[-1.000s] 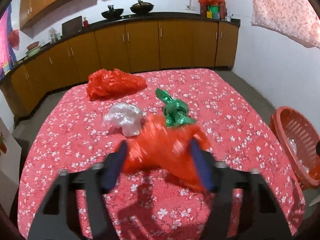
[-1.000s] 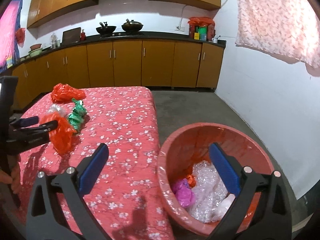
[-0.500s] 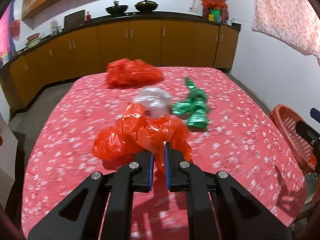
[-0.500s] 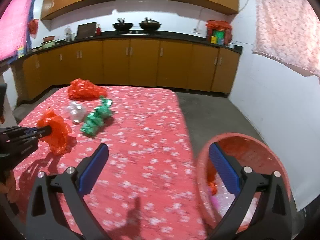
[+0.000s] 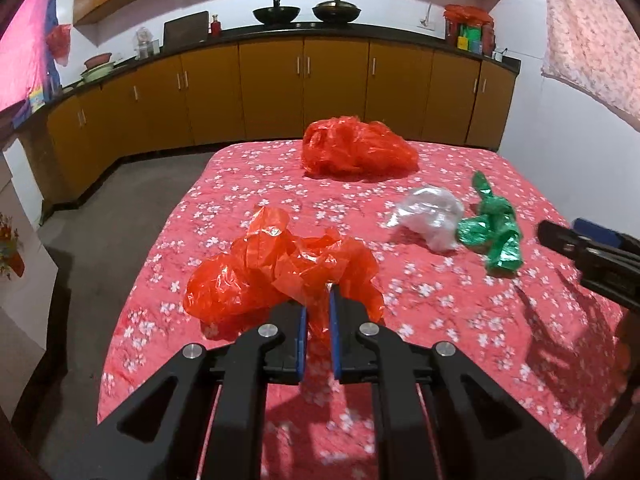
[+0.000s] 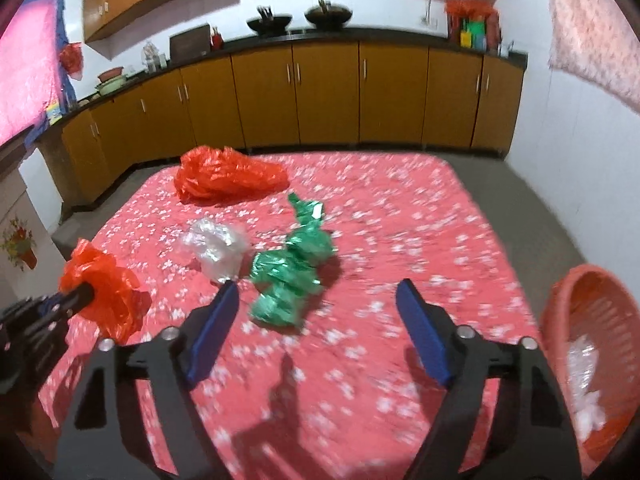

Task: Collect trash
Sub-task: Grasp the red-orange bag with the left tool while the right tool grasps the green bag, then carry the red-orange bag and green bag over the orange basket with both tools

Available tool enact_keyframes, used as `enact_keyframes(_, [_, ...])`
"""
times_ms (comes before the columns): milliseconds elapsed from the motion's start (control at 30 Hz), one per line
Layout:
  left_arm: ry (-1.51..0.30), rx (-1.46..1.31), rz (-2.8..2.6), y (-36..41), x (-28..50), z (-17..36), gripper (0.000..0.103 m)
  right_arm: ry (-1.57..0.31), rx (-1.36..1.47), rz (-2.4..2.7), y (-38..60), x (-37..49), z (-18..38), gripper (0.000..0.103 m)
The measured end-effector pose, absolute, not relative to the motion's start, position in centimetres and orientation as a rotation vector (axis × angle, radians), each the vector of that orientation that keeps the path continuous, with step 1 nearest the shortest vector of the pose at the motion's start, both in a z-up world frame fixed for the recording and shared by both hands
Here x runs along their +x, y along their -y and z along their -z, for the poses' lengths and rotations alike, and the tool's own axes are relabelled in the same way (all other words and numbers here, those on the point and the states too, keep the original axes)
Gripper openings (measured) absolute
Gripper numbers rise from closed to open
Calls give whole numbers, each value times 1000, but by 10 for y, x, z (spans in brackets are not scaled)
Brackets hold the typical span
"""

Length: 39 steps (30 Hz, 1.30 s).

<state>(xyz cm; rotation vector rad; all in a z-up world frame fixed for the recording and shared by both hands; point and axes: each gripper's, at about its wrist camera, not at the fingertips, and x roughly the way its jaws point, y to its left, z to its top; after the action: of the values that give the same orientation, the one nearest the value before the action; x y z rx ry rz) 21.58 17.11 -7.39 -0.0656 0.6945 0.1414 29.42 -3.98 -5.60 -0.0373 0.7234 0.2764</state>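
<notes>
Trash lies scattered on the flowered red tabletop [image 5: 460, 292]. The left gripper [image 5: 316, 320] has its jaws clenched on a crumpled orange bag [image 5: 280, 272], most of which bunches just ahead of them and to their left. The right gripper [image 6: 316, 308] has been narrowing its jaws, yet they stand apart with nothing pressed between them; a green wrapper [image 6: 292, 272] lies just ahead, a clear plastic wad [image 6: 216, 248] by the left jaw tip, and a red basket [image 6: 592, 320] off to their right.
</notes>
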Motion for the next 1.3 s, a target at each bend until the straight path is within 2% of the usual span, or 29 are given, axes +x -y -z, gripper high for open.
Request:
enact_keyframes(267, [-709,-76,-122,-180,224,78,9,-844,-34,-205,17,335,81,67])
enact_keyframes(500, [-713,-83,-110,-180,224,79,9,-899,-76,-207,13,342,96,26])
enact_keyframes(633, [-713,-81,-111,-179,223,78,9,-894,-83,-202,20,335,97,16])
enact_keyframes(1300, [-657,-43,-73,-144,206,47,8,-866,-57,-140,91,283,80,14])
